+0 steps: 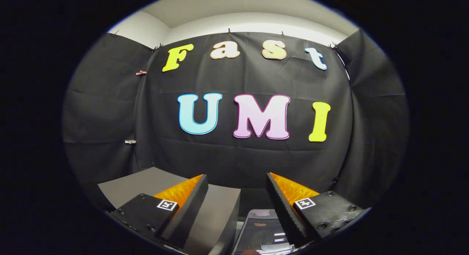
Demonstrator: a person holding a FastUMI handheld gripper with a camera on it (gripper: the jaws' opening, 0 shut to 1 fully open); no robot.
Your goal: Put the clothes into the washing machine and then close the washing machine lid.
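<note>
Holding the gripper wide open and empty, I am seeing the washing machine lying low between its 2 fingers, just beside a grey box.

My one camera rides on the gripper and looks forward along its two fingers, which stand parted low in my picture. It sits level, facing the black cloth back wall squarely from fairly near. The fisheye also takes in both side walls, the white ceiling, and a grey flat-topped box just below.
</note>
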